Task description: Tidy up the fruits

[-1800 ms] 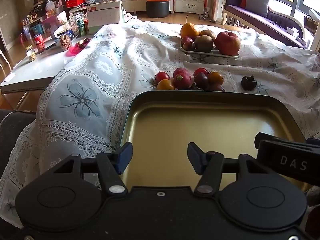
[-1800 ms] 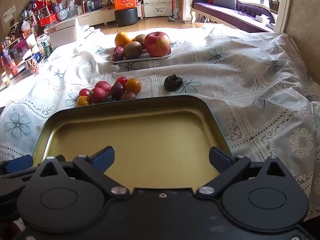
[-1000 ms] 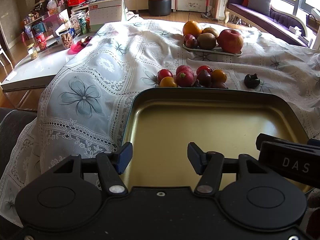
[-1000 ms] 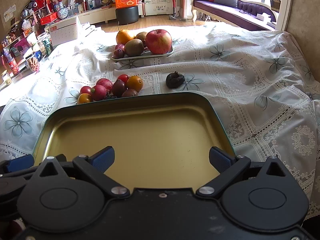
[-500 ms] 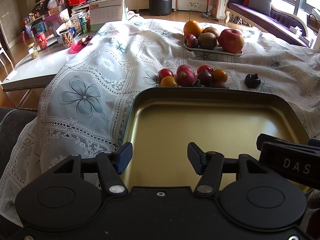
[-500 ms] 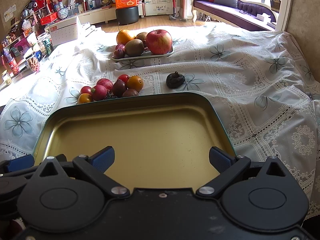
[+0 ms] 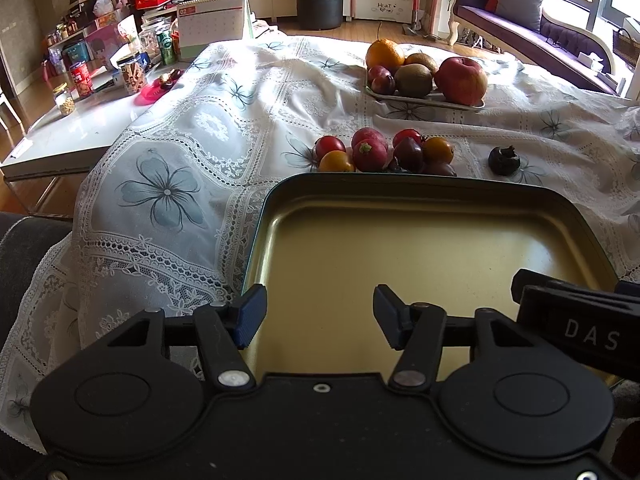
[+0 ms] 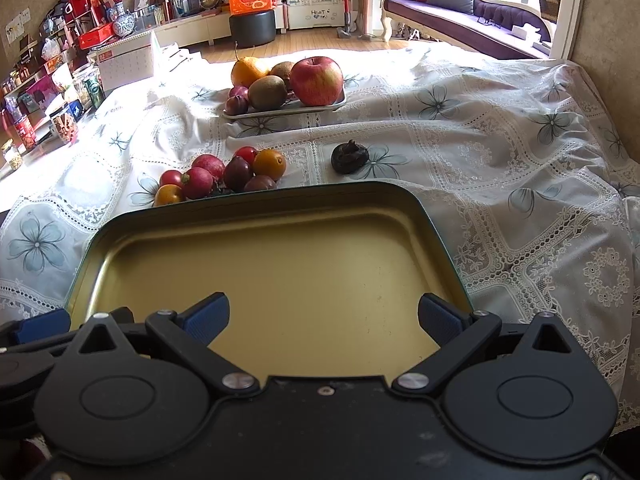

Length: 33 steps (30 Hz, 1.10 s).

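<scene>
Both grippers hovered side by side over the near end of an empty gold-lined tin tray (image 8: 280, 272) that sat on the lace tablecloth (image 8: 500, 184). The left gripper (image 7: 316, 316) had its jaws moderately apart and empty; the right gripper (image 8: 324, 316) was spread wider, also empty. Just beyond the tray's far rim lay a tight cluster of small fruits (image 8: 224, 176), red, orange and dark purple, nearly touching that rim. A dark, shrivelled fruit (image 8: 349, 156) sat alone to the right of the cluster. Farther back, a shallow white dish (image 8: 280, 110) already held an apple (image 8: 317, 80), kiwis, an orange and plums. The big fruit looked sorted, so the empty tray was probably meant for the small ones, set close to shorten each carry. No fruit had been lifted yet; the open jaws suggested readiness for a first pick.
</scene>
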### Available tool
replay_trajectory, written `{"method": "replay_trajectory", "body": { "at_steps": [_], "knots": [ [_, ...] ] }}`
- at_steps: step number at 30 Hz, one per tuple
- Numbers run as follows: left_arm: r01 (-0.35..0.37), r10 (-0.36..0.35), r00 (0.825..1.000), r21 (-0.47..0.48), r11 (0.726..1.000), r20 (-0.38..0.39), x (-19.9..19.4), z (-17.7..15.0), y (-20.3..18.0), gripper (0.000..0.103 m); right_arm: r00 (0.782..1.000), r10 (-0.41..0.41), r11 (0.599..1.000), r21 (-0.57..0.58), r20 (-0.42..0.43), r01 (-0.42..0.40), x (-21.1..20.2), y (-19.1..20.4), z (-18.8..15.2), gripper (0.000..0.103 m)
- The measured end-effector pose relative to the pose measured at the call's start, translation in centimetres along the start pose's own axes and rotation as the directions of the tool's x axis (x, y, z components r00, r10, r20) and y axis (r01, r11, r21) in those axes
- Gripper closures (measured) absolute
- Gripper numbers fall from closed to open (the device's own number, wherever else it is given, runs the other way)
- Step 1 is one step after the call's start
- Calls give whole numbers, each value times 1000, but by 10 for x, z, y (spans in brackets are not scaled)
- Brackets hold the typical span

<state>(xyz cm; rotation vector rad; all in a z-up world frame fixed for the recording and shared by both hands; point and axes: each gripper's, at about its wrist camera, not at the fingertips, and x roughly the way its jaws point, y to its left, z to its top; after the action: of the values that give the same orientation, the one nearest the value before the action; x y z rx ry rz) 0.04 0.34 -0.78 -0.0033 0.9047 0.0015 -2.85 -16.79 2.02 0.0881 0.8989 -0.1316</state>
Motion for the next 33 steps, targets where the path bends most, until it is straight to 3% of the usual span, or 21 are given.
{"method": "replay_trajectory", "body": {
  "at_steps": [13, 21, 27, 30, 33],
  "knots": [
    [24, -24, 1000, 27, 999, -14, -2, -1, -10, 46, 998, -24, 999, -33, 57, 26, -6, 1, 1, 0],
    [50, -50, 999, 51, 997, -2, -6, 12, -11, 46, 1000, 8, 999, -35, 22, -7, -6, -3, 17, 0],
    [52, -55, 997, 52, 997, 55, -14, 48, 0, 46, 1000, -3, 990, -138, 7, 4, -11, 0, 43, 0],
    [59, -62, 994, 34, 998, 90, -17, 78, 11, 46, 999, 36, 976, -216, -17, -39, -4, 3, 65, 0],
    [26, -29, 990, 27, 999, 138, -14, 106, 19, 46, 997, 78, 974, -211, -12, -79, 6, 1, 92, 0]
  ]
}}
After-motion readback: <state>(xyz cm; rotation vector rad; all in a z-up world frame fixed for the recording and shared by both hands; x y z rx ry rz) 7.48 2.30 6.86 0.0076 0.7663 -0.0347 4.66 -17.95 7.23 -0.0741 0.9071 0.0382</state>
